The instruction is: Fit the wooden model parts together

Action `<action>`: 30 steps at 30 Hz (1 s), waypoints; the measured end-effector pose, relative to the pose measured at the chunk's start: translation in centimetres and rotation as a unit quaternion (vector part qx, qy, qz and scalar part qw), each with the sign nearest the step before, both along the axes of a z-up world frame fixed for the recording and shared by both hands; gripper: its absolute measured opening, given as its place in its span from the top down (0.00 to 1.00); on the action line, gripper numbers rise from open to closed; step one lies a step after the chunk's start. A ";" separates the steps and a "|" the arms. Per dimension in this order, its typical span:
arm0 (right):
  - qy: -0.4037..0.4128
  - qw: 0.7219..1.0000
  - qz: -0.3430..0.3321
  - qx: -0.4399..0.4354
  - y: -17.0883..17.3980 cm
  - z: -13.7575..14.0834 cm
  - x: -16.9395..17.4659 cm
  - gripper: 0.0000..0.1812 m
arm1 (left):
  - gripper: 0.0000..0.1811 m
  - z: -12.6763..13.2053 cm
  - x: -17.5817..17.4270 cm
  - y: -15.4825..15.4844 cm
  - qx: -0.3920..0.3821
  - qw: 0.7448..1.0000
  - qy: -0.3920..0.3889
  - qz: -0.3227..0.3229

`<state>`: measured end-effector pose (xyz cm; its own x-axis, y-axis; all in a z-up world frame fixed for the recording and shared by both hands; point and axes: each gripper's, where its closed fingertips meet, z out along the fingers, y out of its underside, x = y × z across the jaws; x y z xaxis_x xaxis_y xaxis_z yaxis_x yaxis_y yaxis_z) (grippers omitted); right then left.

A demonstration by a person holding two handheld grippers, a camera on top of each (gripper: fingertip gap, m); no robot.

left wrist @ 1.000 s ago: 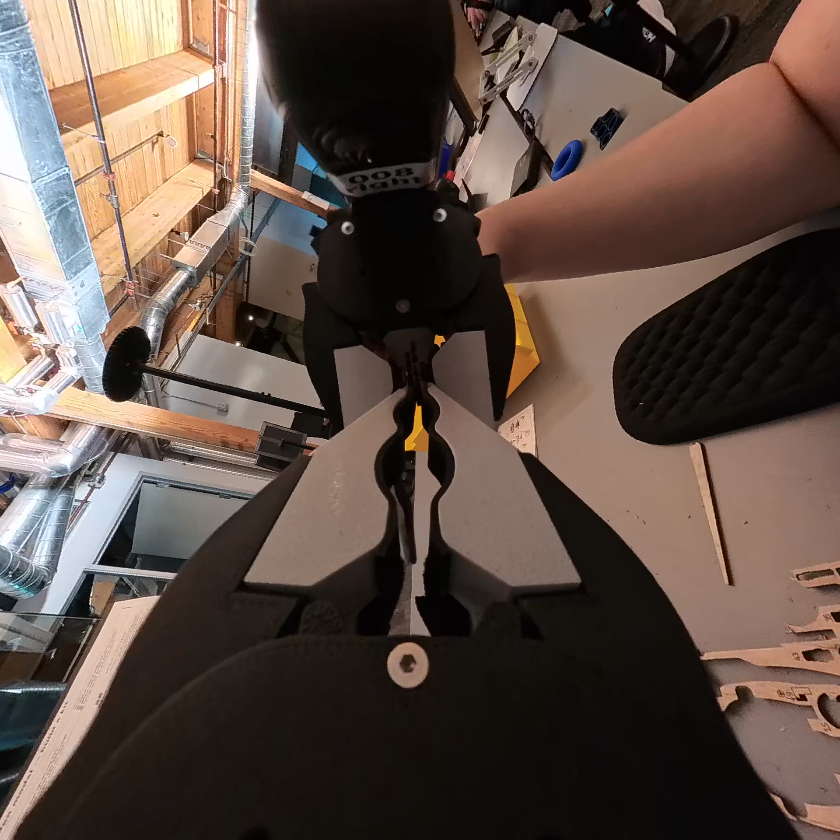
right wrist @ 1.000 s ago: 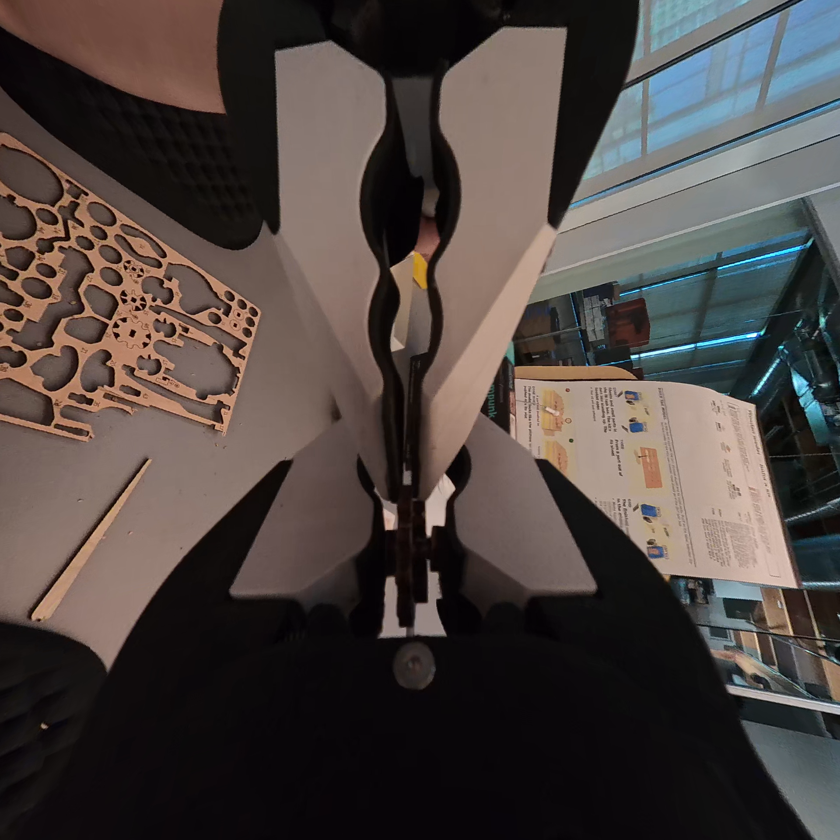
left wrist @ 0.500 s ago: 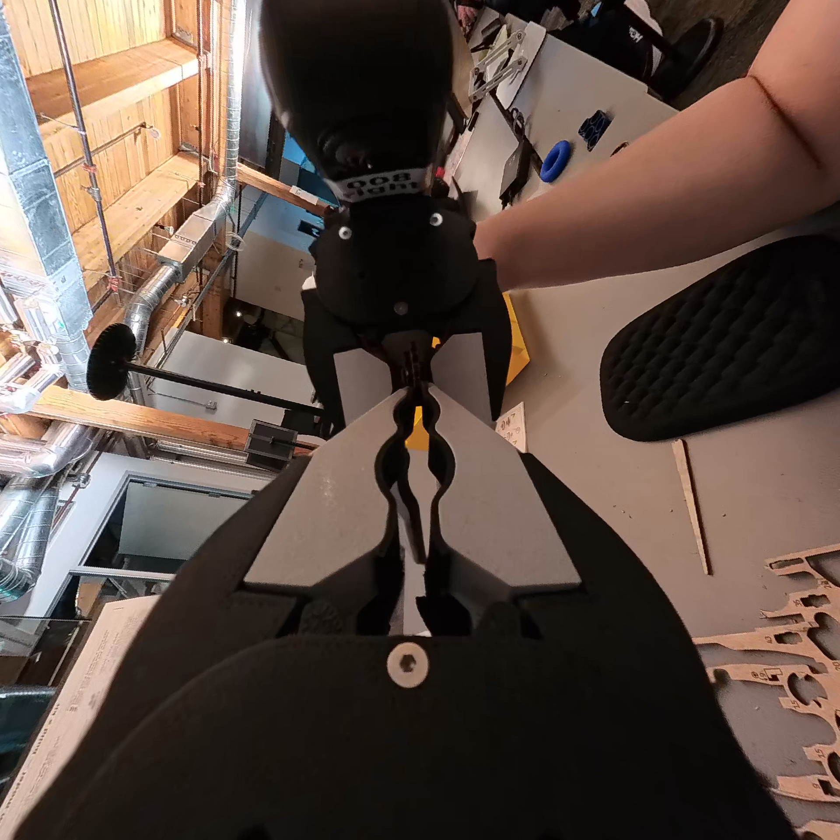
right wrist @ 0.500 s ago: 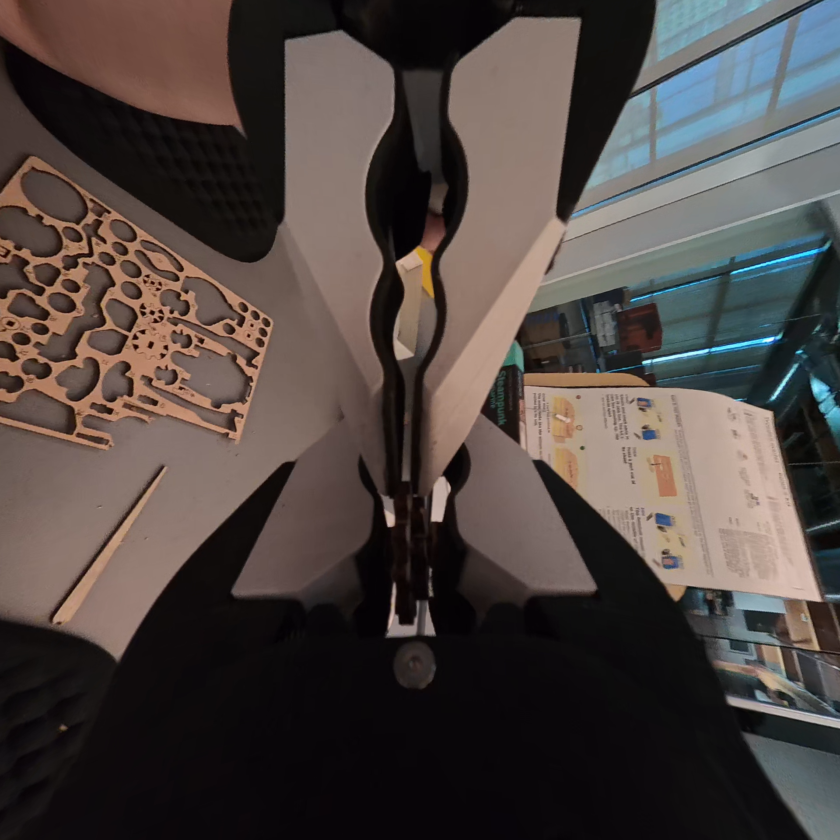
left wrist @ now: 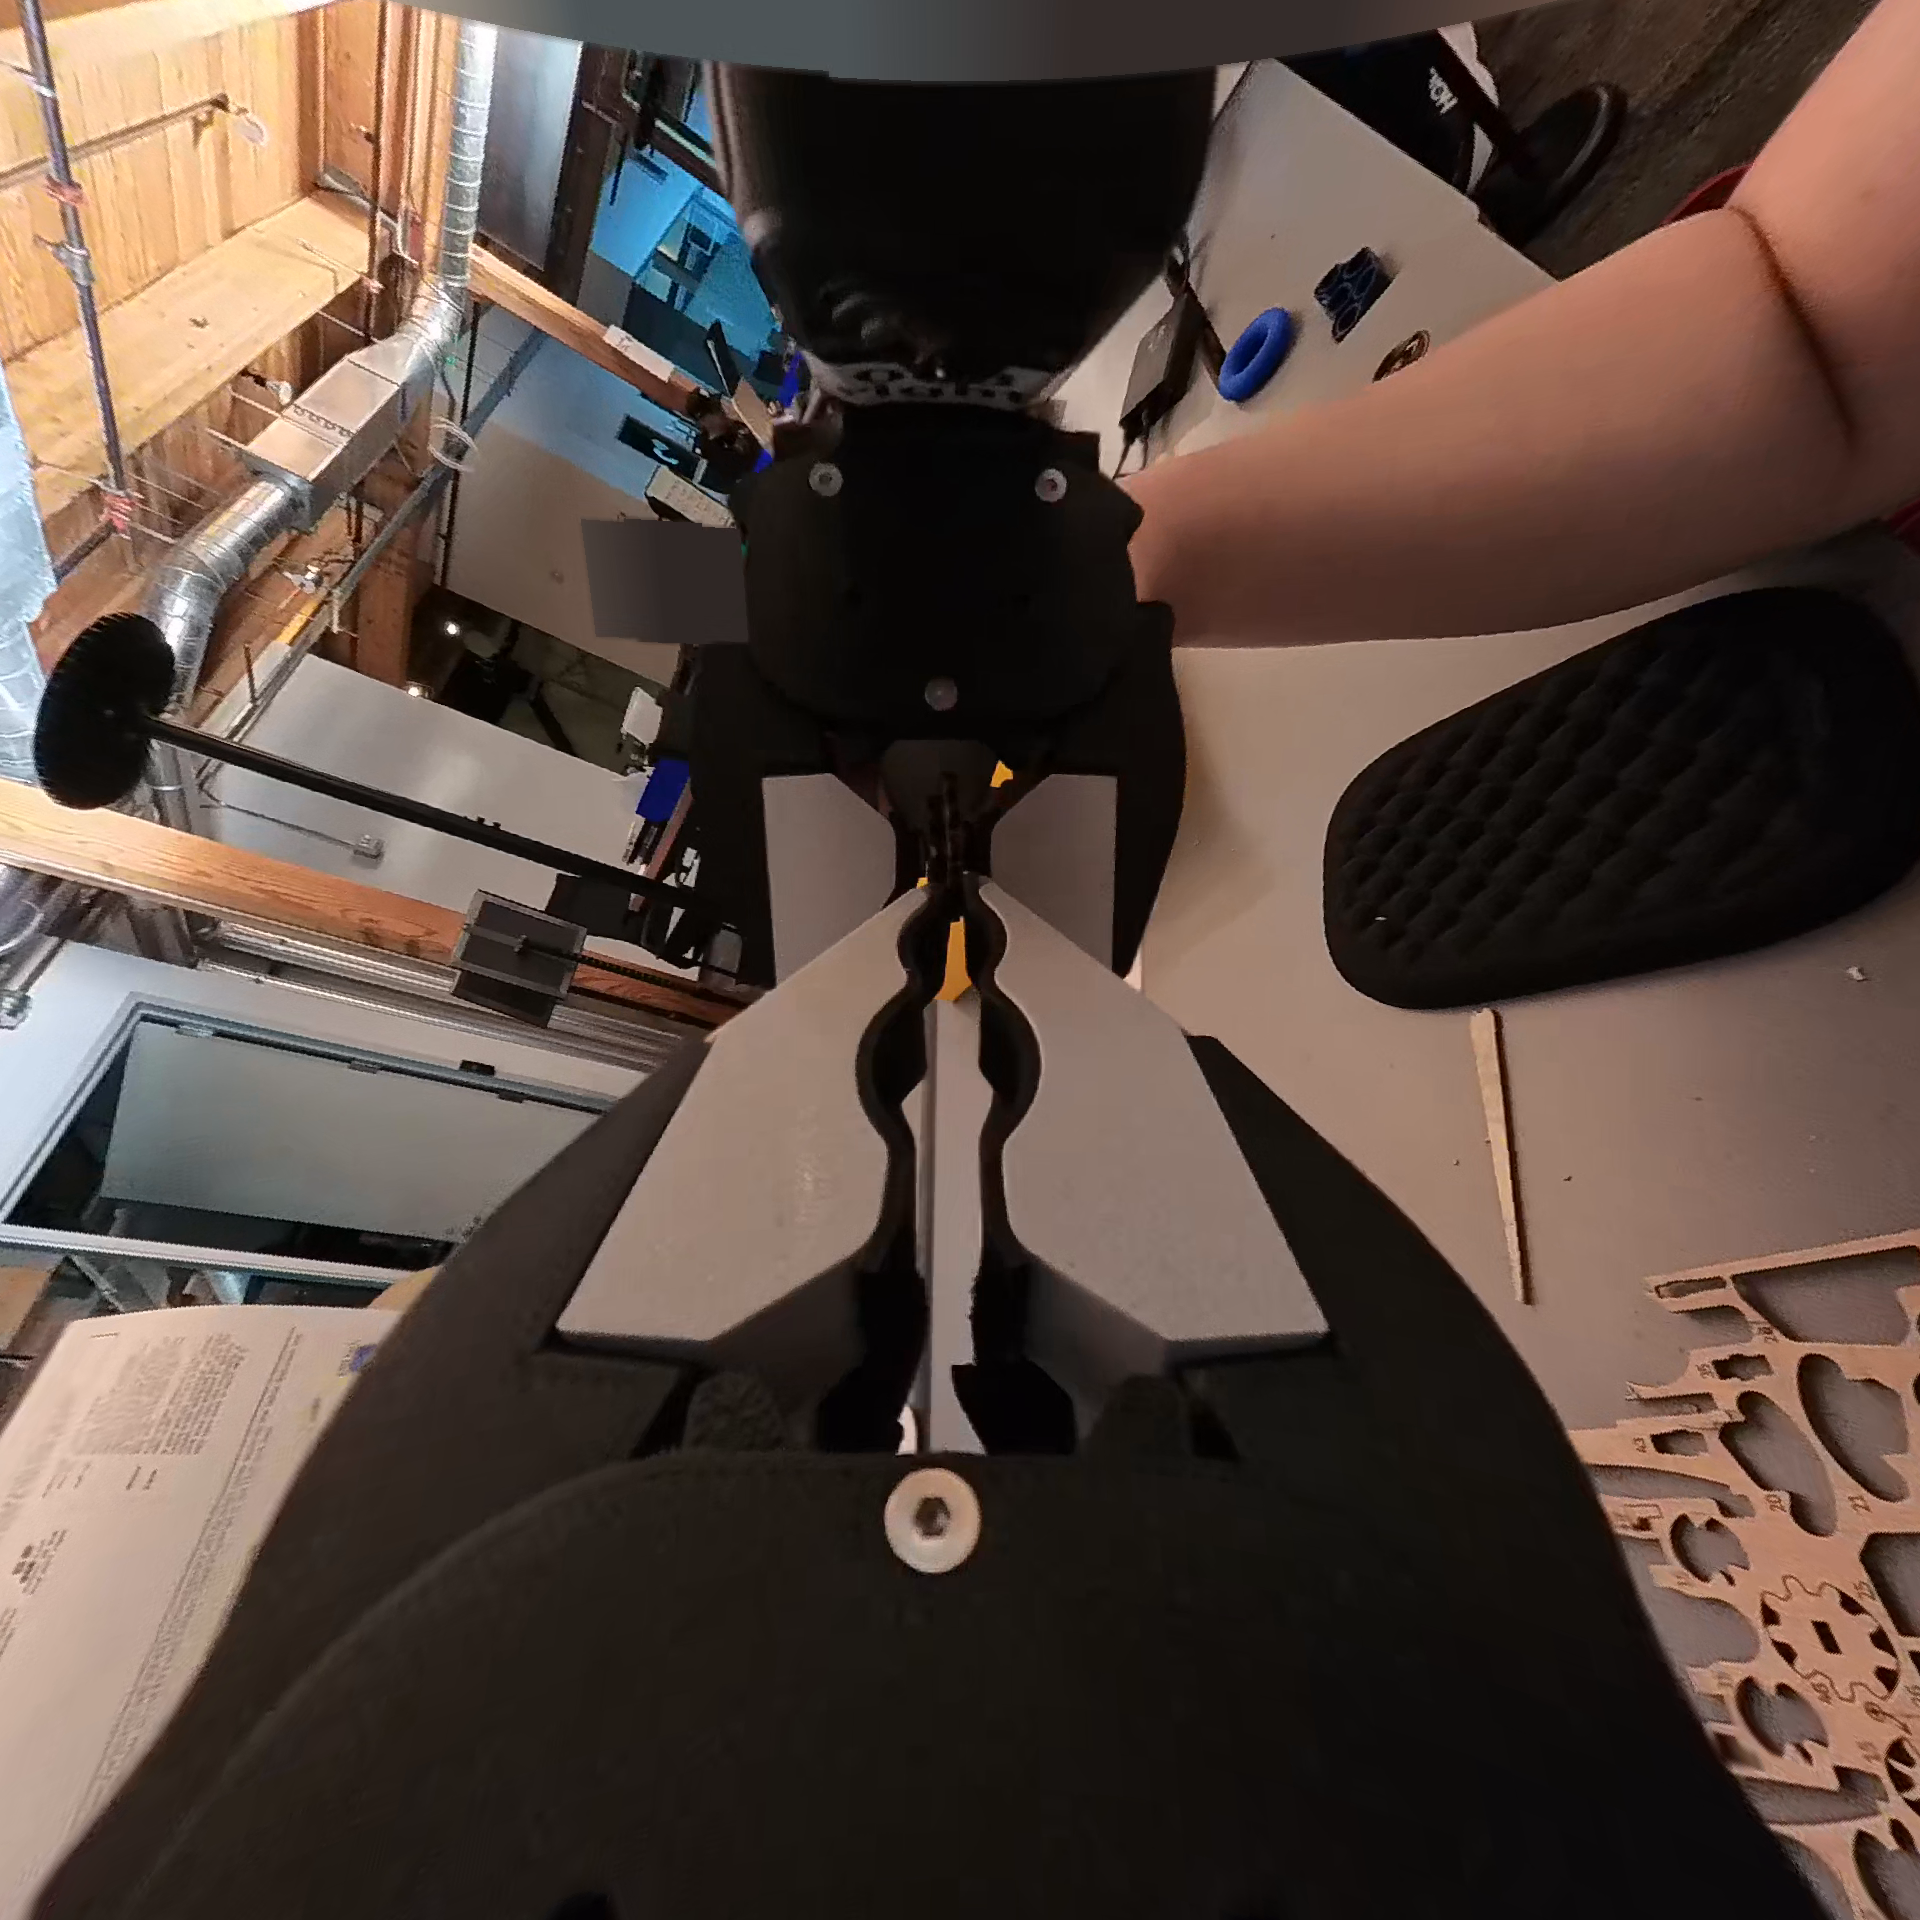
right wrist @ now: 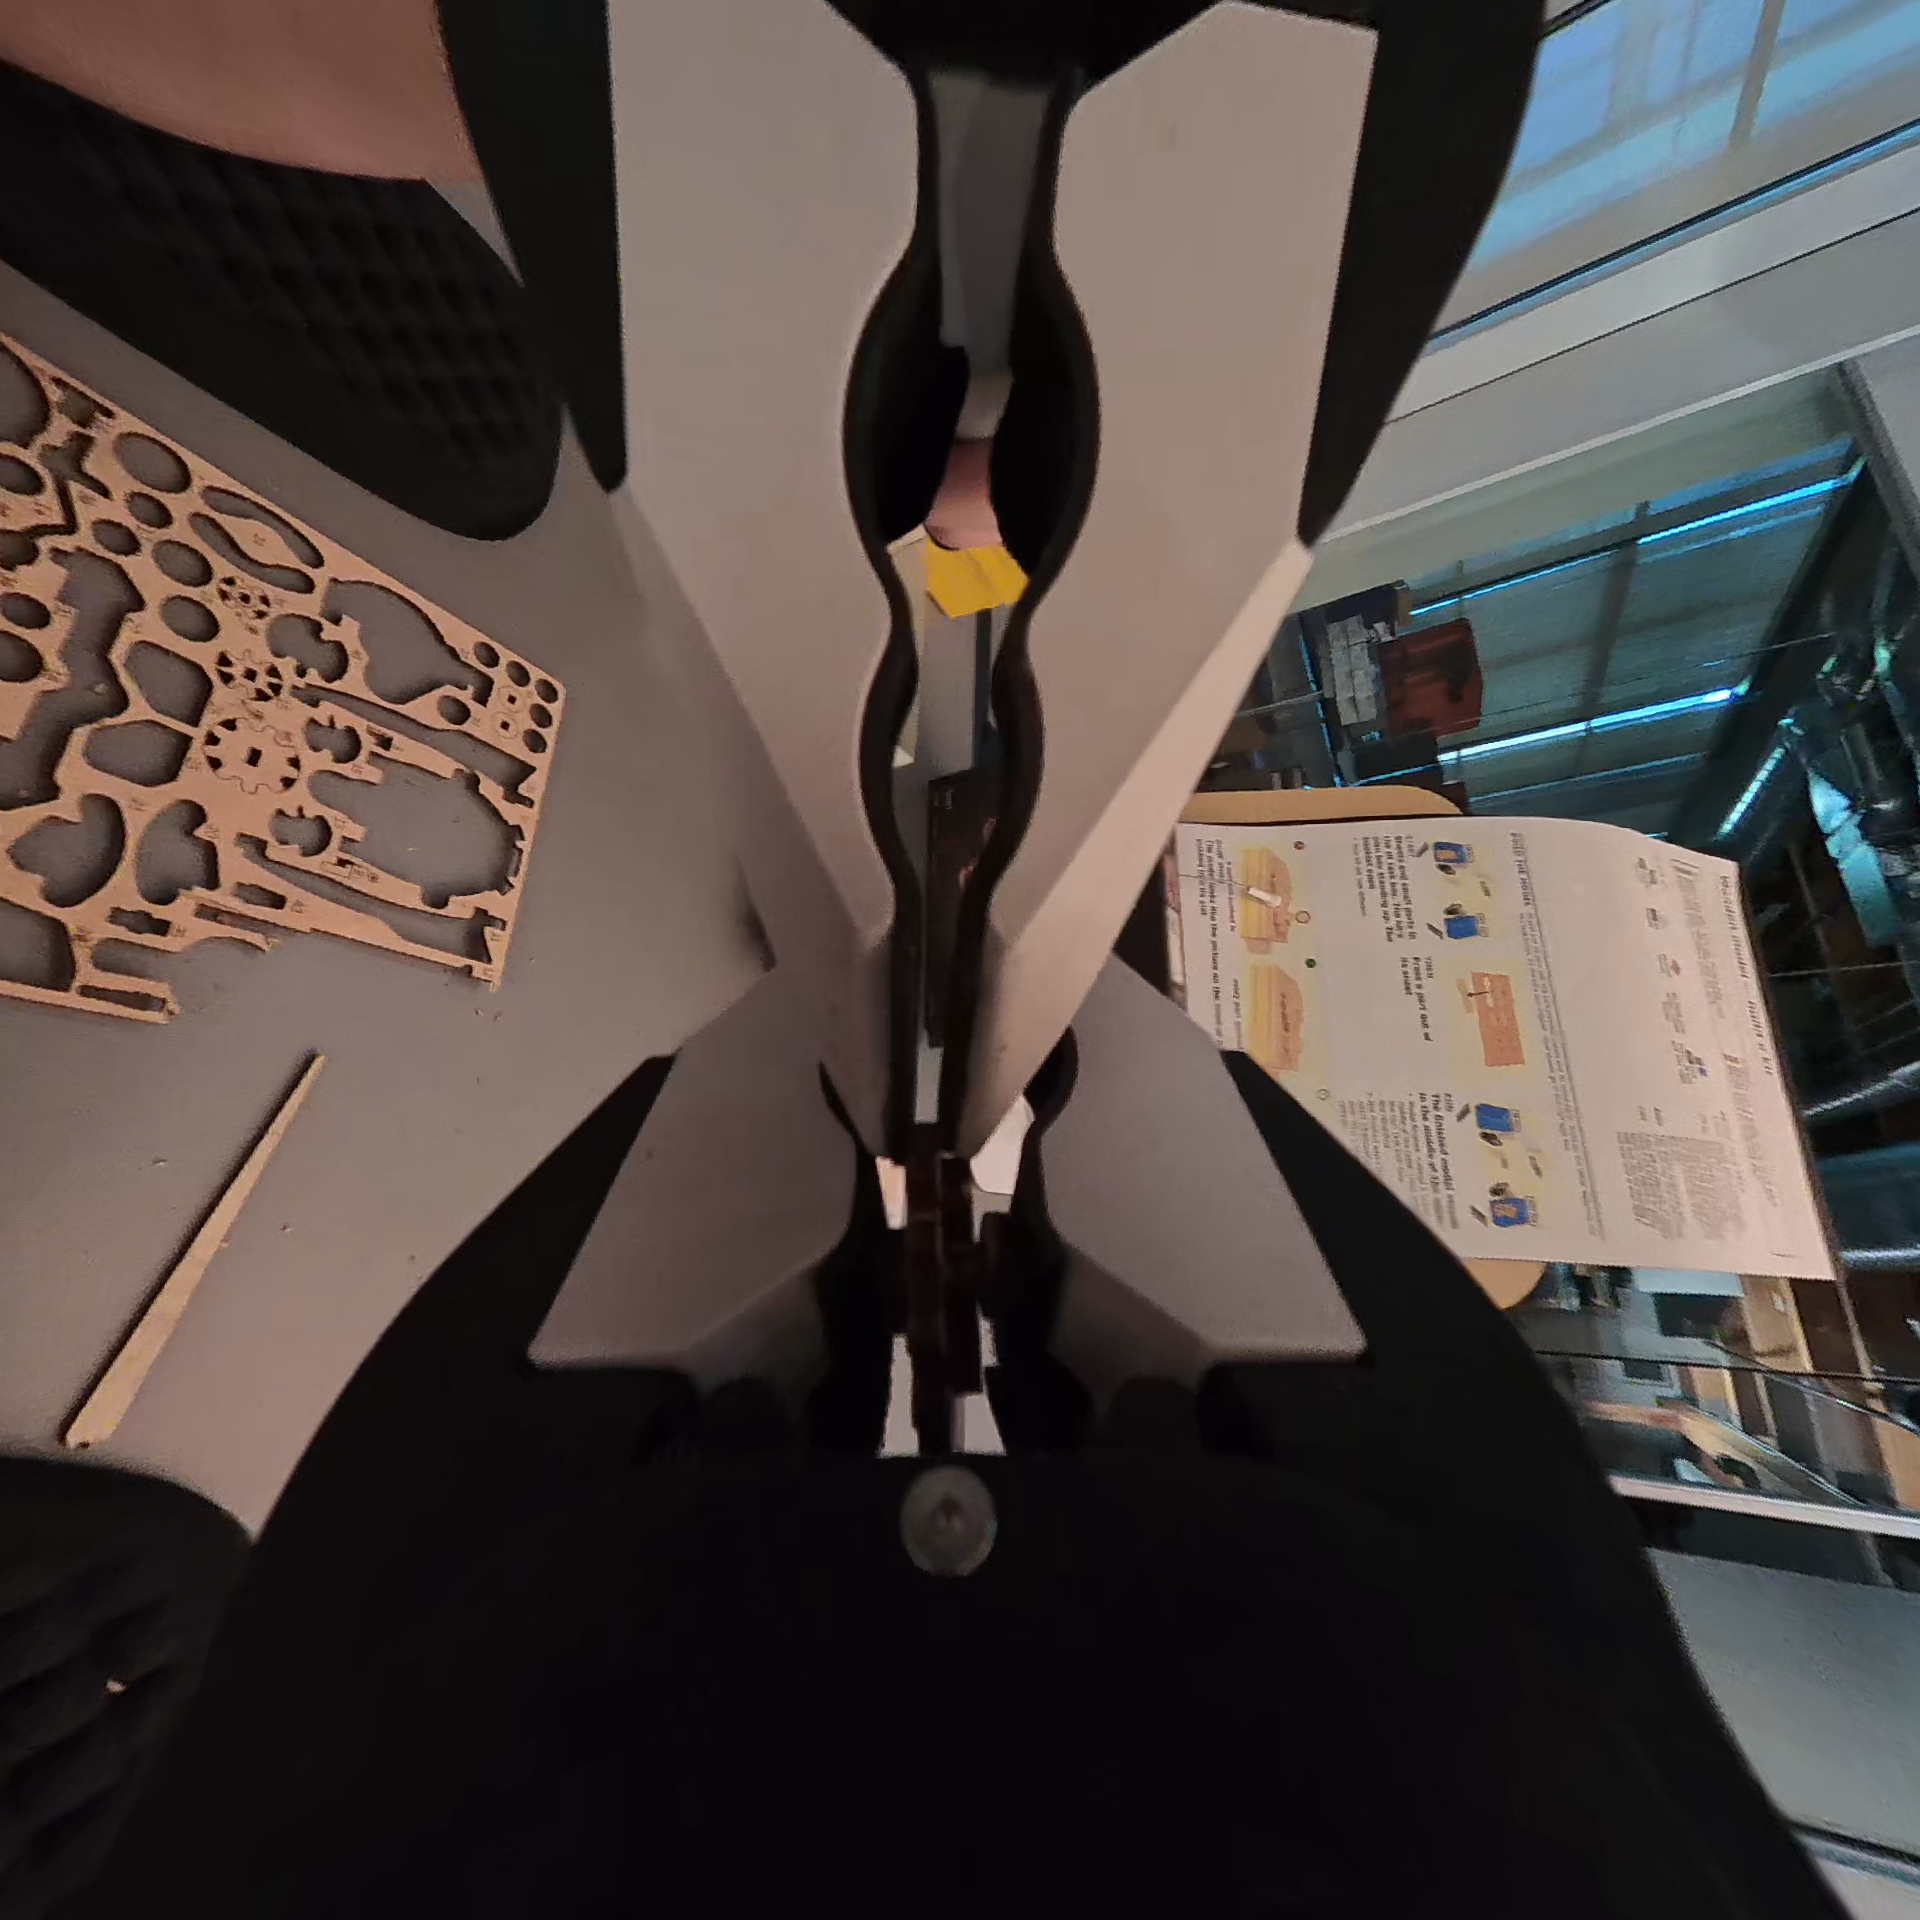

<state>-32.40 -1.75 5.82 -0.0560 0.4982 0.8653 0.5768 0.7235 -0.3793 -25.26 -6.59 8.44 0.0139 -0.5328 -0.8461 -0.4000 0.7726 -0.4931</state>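
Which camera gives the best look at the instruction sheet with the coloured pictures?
The right wrist view: the instruction sheet lies almost whole beside the gripper, its coloured diagrams facing the camera. The left wrist view catches only a blurred corner of a printed sheet at the lower left edge, probably the same one.

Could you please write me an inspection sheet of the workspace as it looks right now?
Surface: grey table, a few specks on it.
Job's things: small dark wooden parts pinched between both grippers, nose to nose; punched-out plywood sheet lying flat; thin wooden sliver beside it.
Clutter: black padded rest; instruction sheet; yellow block partly hidden behind the fingers.
Grippers: left gripper shut on the wooden parts; right gripper shut on the same parts.
Cables: nothing seen on this table.
Surroundings: a person's forearm; second table with a blue ring; metal ducts and wooden beams.
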 end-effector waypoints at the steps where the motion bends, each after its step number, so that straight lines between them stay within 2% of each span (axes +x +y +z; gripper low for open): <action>1: 0.008 1.000 -0.001 0.001 0.0 0.3 0.0 0.92 | 1.00 0.1 0.0 0.0 -0.005 1.000 -0.004 -0.001; 7: 0.019 1.000 0.000 -0.015 -0.2 0.5 -0.3 0.92 | 1.00 0.4 -0.2 -0.1 -0.018 1.000 -0.006 -0.004; 10: 0.019 0.998 0.008 -0.065 -0.6 0.1 -0.5 0.91 | 1.00 0.5 -0.2 -0.1 -0.015 1.000 -0.011 -0.004; 13: 0.007 0.999 0.001 -0.053 -0.5 -0.2 -0.5 0.88 | 1.00 0.2 -0.2 0.0 -0.005 1.000 0.000 0.001; 19: 0.003 0.999 0.006 -0.052 -0.4 -0.4 -0.6 0.92 | 1.00 0.0 -0.4 0.1 0.008 1.000 0.008 0.008; 30: 0.068 0.997 0.020 -0.023 -1.1 2.3 -0.8 0.91 | 0.98 1.8 -0.4 -0.5 0.051 0.998 -0.049 0.004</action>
<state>-33.24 -2.81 8.09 0.0392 0.5375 0.8423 0.4895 0.7246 -0.4852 -25.62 -7.09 10.24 0.1020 -0.4440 -0.8902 -0.3598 0.8178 -0.4492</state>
